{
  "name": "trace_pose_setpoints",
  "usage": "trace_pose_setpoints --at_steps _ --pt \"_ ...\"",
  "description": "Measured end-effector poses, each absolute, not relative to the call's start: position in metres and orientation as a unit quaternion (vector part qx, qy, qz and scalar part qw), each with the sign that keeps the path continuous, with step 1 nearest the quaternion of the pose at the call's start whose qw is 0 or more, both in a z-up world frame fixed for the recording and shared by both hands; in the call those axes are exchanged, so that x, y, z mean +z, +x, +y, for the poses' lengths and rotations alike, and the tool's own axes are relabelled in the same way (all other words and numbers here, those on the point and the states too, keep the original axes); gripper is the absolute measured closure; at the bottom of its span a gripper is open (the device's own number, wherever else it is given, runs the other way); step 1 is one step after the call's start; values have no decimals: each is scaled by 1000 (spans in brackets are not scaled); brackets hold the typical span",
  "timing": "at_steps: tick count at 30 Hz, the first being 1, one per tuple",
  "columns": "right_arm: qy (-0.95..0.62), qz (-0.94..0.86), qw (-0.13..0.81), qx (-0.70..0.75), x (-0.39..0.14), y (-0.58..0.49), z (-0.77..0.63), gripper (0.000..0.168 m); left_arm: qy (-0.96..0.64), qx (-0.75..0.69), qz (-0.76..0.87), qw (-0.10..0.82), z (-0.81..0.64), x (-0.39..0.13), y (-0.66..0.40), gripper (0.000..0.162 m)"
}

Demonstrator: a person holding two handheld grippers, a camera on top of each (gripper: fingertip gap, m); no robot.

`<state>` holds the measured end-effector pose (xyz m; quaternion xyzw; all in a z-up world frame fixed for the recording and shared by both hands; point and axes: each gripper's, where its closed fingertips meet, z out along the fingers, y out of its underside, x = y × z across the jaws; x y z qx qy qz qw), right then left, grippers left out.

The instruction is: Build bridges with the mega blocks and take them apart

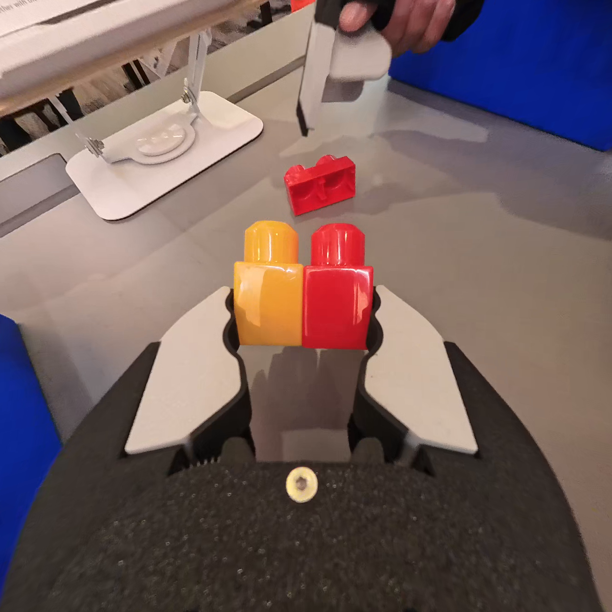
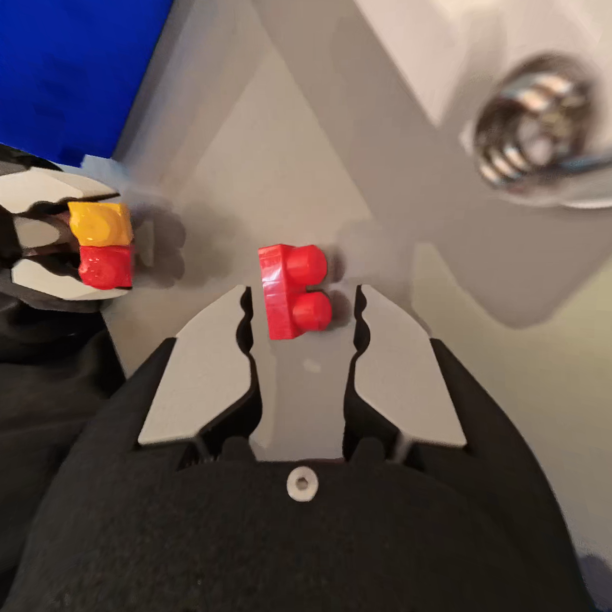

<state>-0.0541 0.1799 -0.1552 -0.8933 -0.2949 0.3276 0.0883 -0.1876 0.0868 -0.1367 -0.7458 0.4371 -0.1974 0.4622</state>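
Observation:
My left gripper (image 1: 303, 291) is shut on two single-stud blocks side by side, an orange block (image 1: 268, 298) on the left and a red block (image 1: 337, 301) on the right, both upright. A flat red two-stud block (image 1: 319, 185) lies on its side on the grey table beyond them. In the right wrist view my right gripper (image 2: 303, 291) is open, pointing down, with the two-stud block (image 2: 294, 293) between its fingertips, not touched. The left gripper (image 2: 66, 245) with the orange block (image 2: 99, 223) and red block (image 2: 106, 266) shows at the left there. The right gripper (image 1: 318, 82) hangs above the two-stud block in the left wrist view.
A white stand with a flat base (image 1: 165, 155) holds a white board at the back left; its metal hinge (image 2: 536, 132) shows close in the right wrist view. Blue walls (image 1: 530, 82) border the grey table (image 1: 463, 265). A person's hand (image 1: 407, 23) holds the right gripper.

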Motion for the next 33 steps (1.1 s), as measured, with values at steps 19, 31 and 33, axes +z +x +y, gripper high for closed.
trace_pose_setpoints --at_steps 19,31,33 --pt "-871 -433 179 150 -170 -64 162 121 -747 -212 450 440 82 -146 -179 87" --pt "-843 -347 392 126 -69 -109 112 121 -703 -166 456 520 88 -121 -179 87" --pt "-842 -335 401 135 -65 -116 104 122 -677 -139 469 549 89 -110 -176 87"
